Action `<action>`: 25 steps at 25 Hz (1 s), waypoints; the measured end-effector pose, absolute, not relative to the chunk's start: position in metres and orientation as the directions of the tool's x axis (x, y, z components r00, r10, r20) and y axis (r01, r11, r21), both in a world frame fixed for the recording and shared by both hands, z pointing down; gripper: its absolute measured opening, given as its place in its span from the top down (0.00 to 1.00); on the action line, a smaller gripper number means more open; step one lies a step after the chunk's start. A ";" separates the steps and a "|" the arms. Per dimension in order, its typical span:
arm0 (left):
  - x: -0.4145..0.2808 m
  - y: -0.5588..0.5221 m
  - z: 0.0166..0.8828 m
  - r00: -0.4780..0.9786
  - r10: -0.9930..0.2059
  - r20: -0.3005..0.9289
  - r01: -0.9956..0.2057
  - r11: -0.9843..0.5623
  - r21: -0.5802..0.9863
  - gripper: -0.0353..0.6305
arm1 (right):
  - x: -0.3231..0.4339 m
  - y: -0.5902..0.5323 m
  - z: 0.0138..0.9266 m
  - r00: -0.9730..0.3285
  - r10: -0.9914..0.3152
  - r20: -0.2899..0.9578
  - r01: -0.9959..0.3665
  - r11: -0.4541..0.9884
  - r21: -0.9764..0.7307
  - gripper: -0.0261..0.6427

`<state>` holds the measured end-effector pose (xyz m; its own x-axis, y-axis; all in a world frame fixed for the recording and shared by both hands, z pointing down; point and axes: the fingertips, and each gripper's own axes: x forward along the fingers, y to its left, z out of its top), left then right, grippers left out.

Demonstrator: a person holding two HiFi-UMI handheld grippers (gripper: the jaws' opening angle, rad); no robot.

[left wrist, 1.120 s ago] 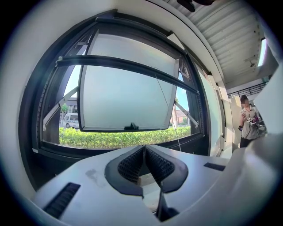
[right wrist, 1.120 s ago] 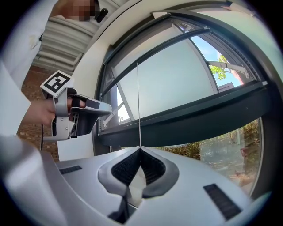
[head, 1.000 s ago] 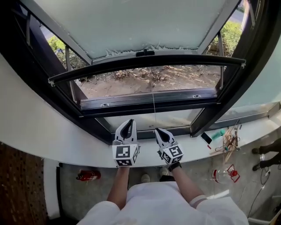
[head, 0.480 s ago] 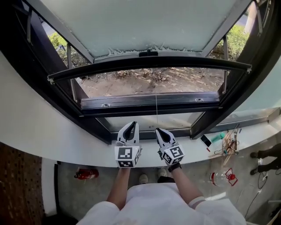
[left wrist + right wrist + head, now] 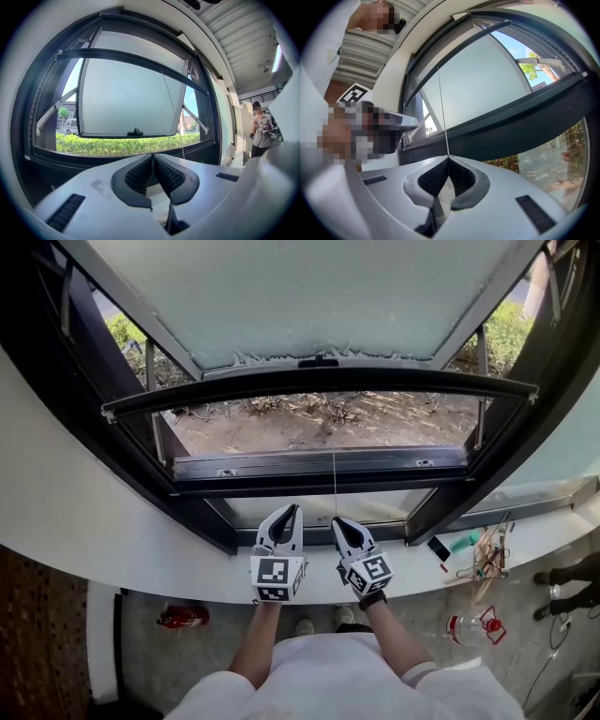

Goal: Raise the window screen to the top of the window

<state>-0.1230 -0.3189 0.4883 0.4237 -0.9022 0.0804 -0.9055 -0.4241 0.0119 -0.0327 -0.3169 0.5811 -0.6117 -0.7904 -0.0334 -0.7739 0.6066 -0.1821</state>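
**Holding the screen's cord at the sill, with the lift still to finish**

Pinching the thin white cord (image 5: 442, 108), the right gripper (image 5: 449, 158) has its fingers (image 5: 433, 178) clamped together on it right at the tips. From there the cord runs straight up to the window screen's dark pull bar (image 5: 319, 381). The left gripper (image 5: 152, 155) sits just beside the right one over the white sill (image 5: 141, 549). Its fingers are together with nothing between them, and it plays no part in the hold.

The pull bar spans the whole opening, in front of the frosted sash (image 5: 309, 296) that is swung outward. In the left gripper view the bar (image 5: 136, 58) stands high in the window frame (image 5: 47, 122), but a strip of opening shows above it. I therefore judge the screen to be most of the way up and not yet seated at the top.

The step in hand looks like guiding the bar by its cord. The next move probably calls for keeping the pinch firm and feeding the cord upward steadily, so that the bar rises level rather than snapping up or tilting. The free left gripper could steady the bar if needed.

Against the earlier frames little differs. The window sits slightly lower in the head view, which looks like a small shift of the head. Both grippers are in the same place over the sill, and the bar has kept its spacing from the lower frame.
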 end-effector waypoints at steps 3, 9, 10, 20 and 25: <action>-0.118 -0.321 0.482 0.435 -0.898 0.070 -0.900 -0.435 0.005 0.92 | -0.032 -0.320 0.577 -0.614 -0.788 -0.044 -0.772 0.611 -0.175 0.96; -0.113 -0.326 0.471 0.447 -0.893 0.045 -0.894 -0.447 -0.005 0.92 | -0.035 -0.326 0.554 -0.620 -0.778 -0.098 -0.762 0.628 -0.160 0.96; -0.112 -0.327 0.468 0.447 -0.894 0.041 -0.894 -0.447 -0.006 0.92 | -0.035 -0.327 0.546 -0.621 -0.775 -0.114 -0.760 0.632 -0.153 0.96; -0.113 -0.329 0.430 0.442 -0.896 -0.032 -0.897 -0.442 -0.023 0.92 | -0.032 -0.335 0.462 -0.615 -0.740 -0.273 -0.734 0.664 -0.145 0.96; -0.117 -0.326 0.398 0.438 -0.893 -0.100 -0.899 -0.436 -0.038 0.92 | -0.029 -0.332 0.417 -0.610 -0.720 -0.332 -0.753 0.657 -0.042 0.96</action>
